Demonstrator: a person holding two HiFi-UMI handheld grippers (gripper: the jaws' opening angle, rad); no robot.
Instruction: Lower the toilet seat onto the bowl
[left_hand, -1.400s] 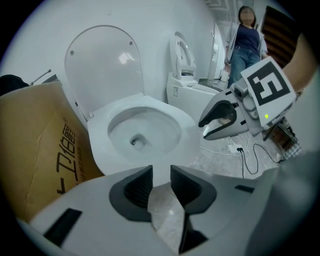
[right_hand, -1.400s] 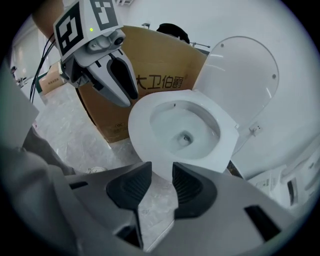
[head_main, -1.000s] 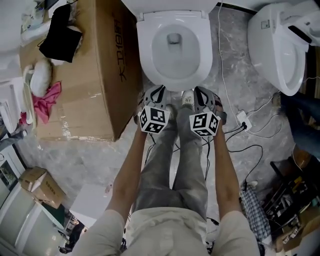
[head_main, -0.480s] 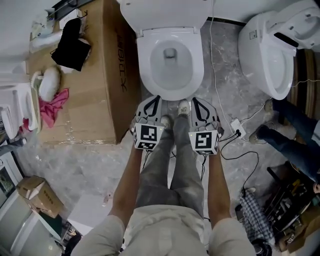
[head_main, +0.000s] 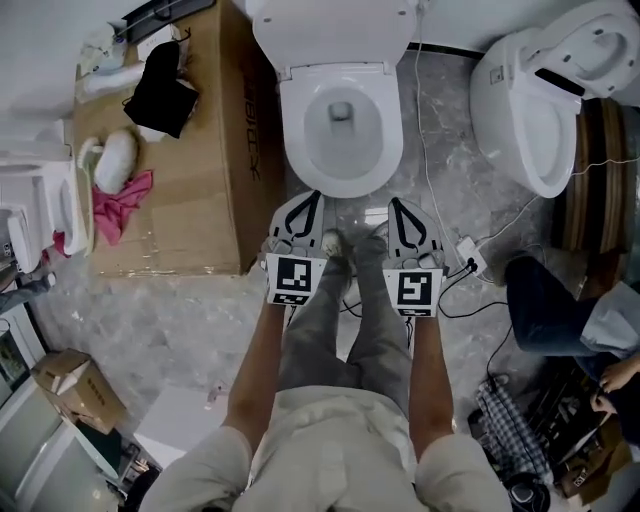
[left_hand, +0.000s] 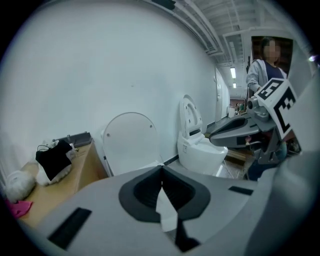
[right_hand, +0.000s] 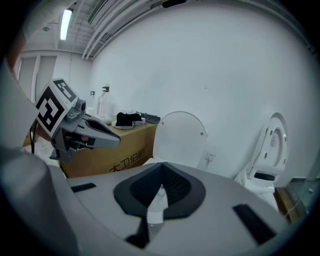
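Observation:
A white toilet (head_main: 340, 175) stands straight ahead, its bowl open. Its seat and lid (head_main: 335, 30) are raised against the back and show as one upright white oval (left_hand: 131, 142) (right_hand: 179, 136); I cannot tell seat from lid. My left gripper (head_main: 300, 207) and right gripper (head_main: 402, 210) hang side by side just short of the bowl's front rim, above the person's shoes. Both are shut with nothing between the jaws (left_hand: 162, 170) (right_hand: 161, 172). Neither touches the toilet.
A big cardboard box (head_main: 190, 190) stands close on the toilet's left, with a black cloth (head_main: 165, 95) and a pink cloth (head_main: 125, 200) on it. A second toilet (head_main: 535, 110) is at the right. Cables and a power strip (head_main: 468, 258) lie on the floor; another person (head_main: 560, 310) is nearby.
Both grippers have drawn back a little from the bowl's front rim, still side by side. The head view has shifted, and a person has come into view at the right.

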